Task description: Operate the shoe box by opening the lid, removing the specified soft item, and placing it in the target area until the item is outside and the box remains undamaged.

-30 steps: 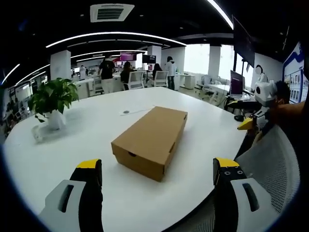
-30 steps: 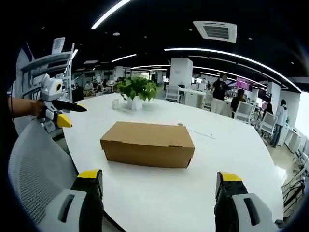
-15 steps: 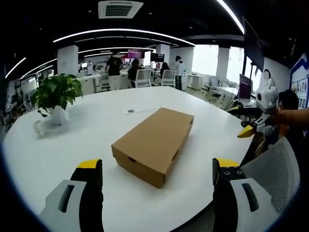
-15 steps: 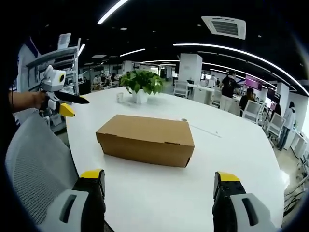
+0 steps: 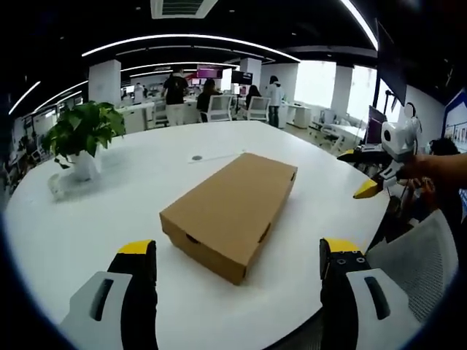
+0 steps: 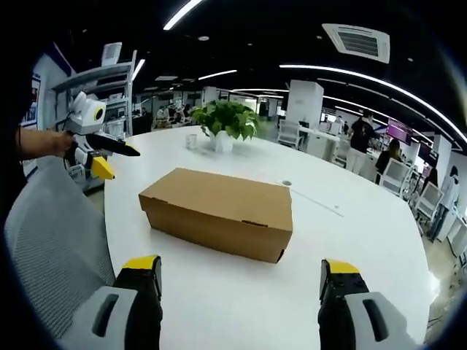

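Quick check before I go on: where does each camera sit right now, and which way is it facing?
Left gripper view: rides the left claw, looking at the closed shoe box end-on; own open jaws below, right claw at right.
Right gripper view: rides the right claw, facing the box's long side; own open jaws below, left claw at left.
Shared: box, white table, potted plant.

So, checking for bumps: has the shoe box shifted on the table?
No. The shoe box keeps its spot relative to the potted plant; the camera moved.
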A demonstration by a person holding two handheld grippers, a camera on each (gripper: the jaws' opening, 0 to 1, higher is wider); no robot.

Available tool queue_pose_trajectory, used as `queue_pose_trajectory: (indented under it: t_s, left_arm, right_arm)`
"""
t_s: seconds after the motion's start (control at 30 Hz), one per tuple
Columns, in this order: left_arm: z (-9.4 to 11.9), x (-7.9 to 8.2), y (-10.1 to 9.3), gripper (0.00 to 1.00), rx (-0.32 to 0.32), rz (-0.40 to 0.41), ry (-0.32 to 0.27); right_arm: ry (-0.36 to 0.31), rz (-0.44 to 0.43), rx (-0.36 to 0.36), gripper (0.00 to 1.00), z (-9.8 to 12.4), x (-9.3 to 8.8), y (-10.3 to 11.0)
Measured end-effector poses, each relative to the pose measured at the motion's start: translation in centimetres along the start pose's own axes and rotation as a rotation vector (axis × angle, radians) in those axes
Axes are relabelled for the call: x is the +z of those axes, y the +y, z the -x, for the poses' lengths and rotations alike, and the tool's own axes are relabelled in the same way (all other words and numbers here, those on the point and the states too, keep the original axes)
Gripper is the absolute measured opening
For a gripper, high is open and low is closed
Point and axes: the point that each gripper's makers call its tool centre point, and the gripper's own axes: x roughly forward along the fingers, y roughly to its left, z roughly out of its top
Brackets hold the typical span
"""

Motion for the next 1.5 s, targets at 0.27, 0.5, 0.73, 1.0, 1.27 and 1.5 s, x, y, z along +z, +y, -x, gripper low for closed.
queue_pose_trajectory:
  t_s: [0.27, 0.5, 0.73, 1.0, 1.27, 1.5]
  left_arm:
    - [-1.0, -0.6, 0.1, 0.96, 0.013, 0.025, 0.031]
    - [-2.1, -1.3, -0.2, 0.93, 0.012, 0.053, 0.064]
    - [-3.3, -2.0, 0.0, 0.90, 0.027, 0.081, 0.086]
    - [-4.4, -3.3, 0.4, 0.86, 0.050, 0.087, 0.115]
    - [-5.3, -4.4, 0.9, 0.82, 0.068, 0.110, 0.142]
    - [-5.7, -4.6, 0.9, 0.77, 0.082, 0.106, 0.154]
  right_arm:
    - [0.012, 0.028, 0.038, 0.85, -1.5, 0.4, -1.5]
    - [0.019, 0.054, 0.063, 0.80, -2.6, 0.4, -2.1]
    - [0.044, 0.079, 0.092, 0.75, -4.2, 0.1, -2.8]
    - [0.063, 0.109, 0.123, 0.70, -5.8, 0.0, -3.5]
    - [0.088, 0.121, 0.127, 0.62, -7.6, -0.2, -4.5]
    - [0.125, 0.167, 0.156, 0.57, -9.1, -0.5, -4.6]
